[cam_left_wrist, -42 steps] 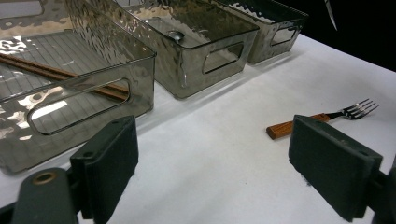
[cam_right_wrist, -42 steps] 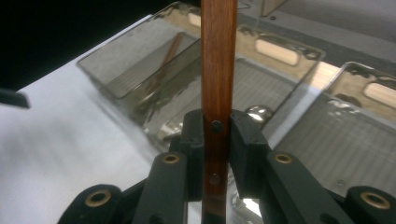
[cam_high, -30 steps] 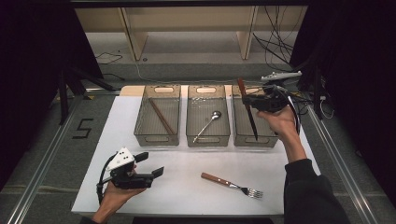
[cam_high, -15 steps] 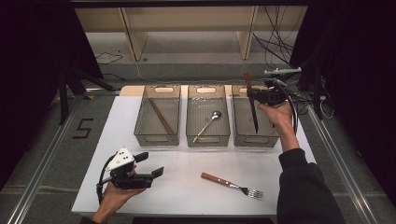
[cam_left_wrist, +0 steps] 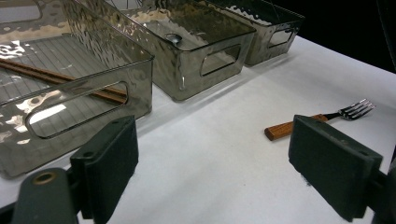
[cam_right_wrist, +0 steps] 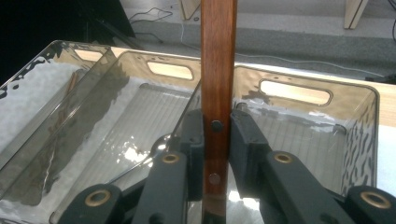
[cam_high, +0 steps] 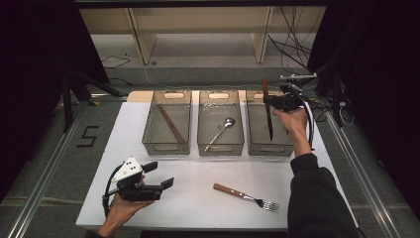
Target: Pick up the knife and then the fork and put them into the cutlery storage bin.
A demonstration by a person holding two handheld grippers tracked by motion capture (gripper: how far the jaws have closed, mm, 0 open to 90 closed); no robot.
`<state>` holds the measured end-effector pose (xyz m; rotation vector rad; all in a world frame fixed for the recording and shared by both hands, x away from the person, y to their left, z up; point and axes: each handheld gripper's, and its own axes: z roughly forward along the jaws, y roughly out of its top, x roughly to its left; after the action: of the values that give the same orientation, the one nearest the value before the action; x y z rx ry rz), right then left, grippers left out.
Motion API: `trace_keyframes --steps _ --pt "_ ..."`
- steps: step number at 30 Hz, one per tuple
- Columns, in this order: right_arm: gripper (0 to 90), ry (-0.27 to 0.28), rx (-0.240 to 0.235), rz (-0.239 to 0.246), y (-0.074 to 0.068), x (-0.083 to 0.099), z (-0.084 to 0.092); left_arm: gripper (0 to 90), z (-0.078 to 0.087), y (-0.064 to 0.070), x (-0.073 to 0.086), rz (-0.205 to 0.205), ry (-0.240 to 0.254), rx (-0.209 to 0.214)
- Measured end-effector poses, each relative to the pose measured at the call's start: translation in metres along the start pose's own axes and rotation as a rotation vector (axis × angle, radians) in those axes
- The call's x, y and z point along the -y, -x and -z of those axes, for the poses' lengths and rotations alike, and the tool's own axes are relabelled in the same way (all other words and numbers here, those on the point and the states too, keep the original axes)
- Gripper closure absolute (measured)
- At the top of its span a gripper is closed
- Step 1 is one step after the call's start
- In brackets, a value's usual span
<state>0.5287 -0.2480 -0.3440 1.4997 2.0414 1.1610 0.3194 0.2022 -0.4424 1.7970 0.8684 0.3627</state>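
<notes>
A wooden-handled knife [cam_high: 268, 111] hangs blade down over the right bin [cam_high: 257, 147], with my right gripper [cam_high: 275, 102] shut on its handle. In the right gripper view the handle [cam_right_wrist: 217, 70] stands upright between the pads of my right gripper [cam_right_wrist: 217, 140], above the right bin's far rim [cam_right_wrist: 299, 81]. My left gripper [cam_high: 159, 174] rests open and empty near the table's front left. In its own view the left gripper [cam_left_wrist: 219, 158] faces a wooden-handled fork [cam_left_wrist: 317, 122] lying on the white table; the fork [cam_high: 245, 196] lies front centre.
Three clear bins stand side by side at the back. The left bin [cam_high: 148, 144] holds brown chopsticks [cam_high: 171, 124], the middle bin [cam_high: 220, 150] a metal spoon [cam_high: 221, 133]. Cables hang beyond the table's right edge. White table surface [cam_high: 198, 173] lies between the bins and the fork.
My right hand has shifted a little and sunk with the knife, which now hangs more upright over the right bin. The left gripper and the fork have stayed put.
</notes>
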Motion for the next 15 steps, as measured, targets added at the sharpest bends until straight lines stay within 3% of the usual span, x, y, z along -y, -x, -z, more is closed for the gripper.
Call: trace_keyframes --steps 15 --pt "77.1 -0.056 0.007 -0.041 0.006 0.019 -0.02 15.6 -0.001 0.001 0.0 0.0 -0.002 0.001"
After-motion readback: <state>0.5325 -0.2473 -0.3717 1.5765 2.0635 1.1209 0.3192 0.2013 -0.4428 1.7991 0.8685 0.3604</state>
